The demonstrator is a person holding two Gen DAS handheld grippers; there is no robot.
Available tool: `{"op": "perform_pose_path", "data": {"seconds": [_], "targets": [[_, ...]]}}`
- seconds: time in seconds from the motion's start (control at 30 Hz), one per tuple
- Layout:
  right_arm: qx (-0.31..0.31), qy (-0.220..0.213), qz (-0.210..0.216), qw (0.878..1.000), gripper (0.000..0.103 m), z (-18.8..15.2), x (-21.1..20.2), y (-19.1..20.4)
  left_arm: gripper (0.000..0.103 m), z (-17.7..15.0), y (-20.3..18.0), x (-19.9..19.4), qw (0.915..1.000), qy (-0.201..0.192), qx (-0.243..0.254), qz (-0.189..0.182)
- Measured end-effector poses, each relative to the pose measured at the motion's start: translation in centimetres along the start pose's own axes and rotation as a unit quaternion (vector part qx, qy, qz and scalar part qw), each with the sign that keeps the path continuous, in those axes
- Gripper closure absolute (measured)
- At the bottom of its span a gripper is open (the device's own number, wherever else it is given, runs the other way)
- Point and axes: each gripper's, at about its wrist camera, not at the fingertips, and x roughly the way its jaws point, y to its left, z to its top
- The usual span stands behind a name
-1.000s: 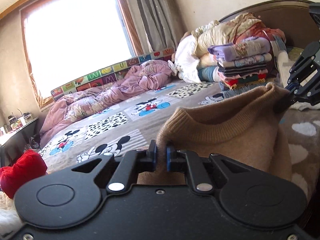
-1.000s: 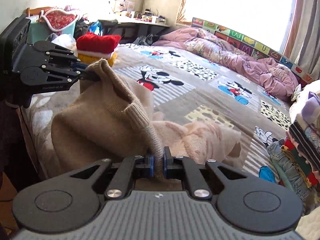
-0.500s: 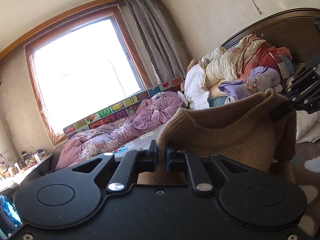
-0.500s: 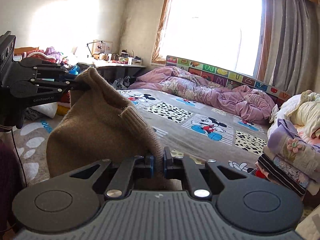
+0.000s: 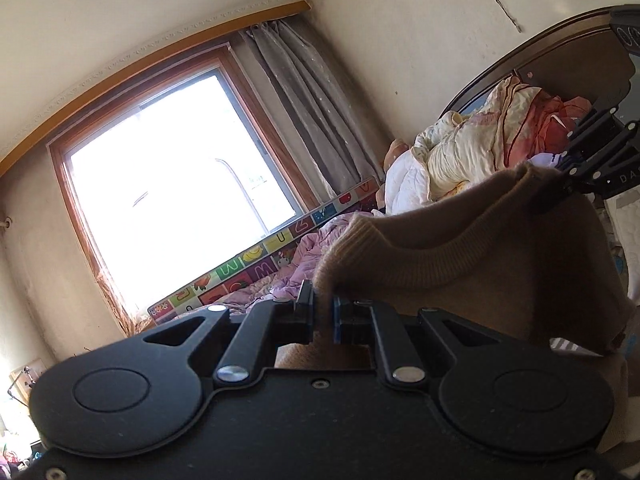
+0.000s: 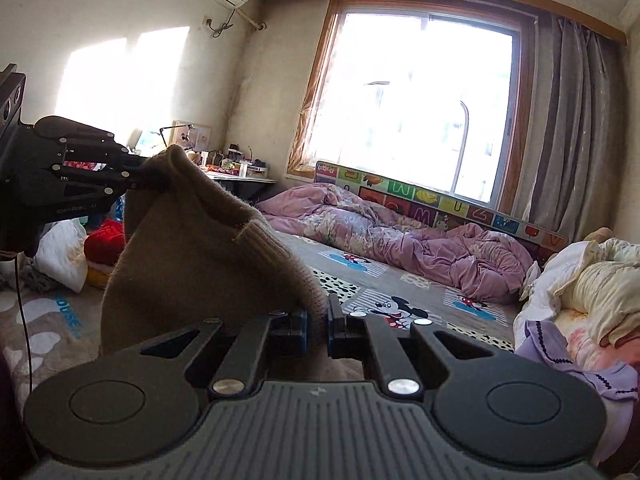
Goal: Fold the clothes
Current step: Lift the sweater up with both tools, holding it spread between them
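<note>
A tan knitted sweater (image 5: 472,252) hangs stretched between my two grippers, held up above the bed. My left gripper (image 5: 323,314) is shut on one shoulder by the ribbed neckline. My right gripper (image 6: 317,322) is shut on the other shoulder of the sweater (image 6: 192,256). Each gripper shows in the other's view: the right one (image 5: 560,196) at the far right, the left one (image 6: 138,178) at the far left. The sweater's lower part is hidden behind the grippers.
The bed has a grey Mickey Mouse cover (image 6: 384,300) with a crumpled pink duvet (image 6: 400,236) by the window. Piled bedding and folded clothes (image 6: 588,304) lie at the headboard (image 5: 560,60). A red garment (image 6: 104,236) and a cluttered desk (image 6: 240,172) are at the left.
Both grippers have lifted the sweater up off the bed. The views have tilted upward, so the window and ceiling fill more of each view and the bed less.
</note>
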Motion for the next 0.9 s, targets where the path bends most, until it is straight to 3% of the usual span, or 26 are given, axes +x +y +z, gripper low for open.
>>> {"op": "perform_pose_path", "data": {"seconds": [0.37,0.9], "targets": [[-0.021,-0.008,-0.002,1.000,0.093,2.7,2.2,-1.6,0.095,2.2,2.4,2.9,0.9994,-0.012,0.033,0.003],[-0.038,-0.010,0.007,0.999,0.093,6.5,7.7,-4.2,0.095,3.0,6.3,8.0,0.9992,0.000,0.040,0.006]]}}
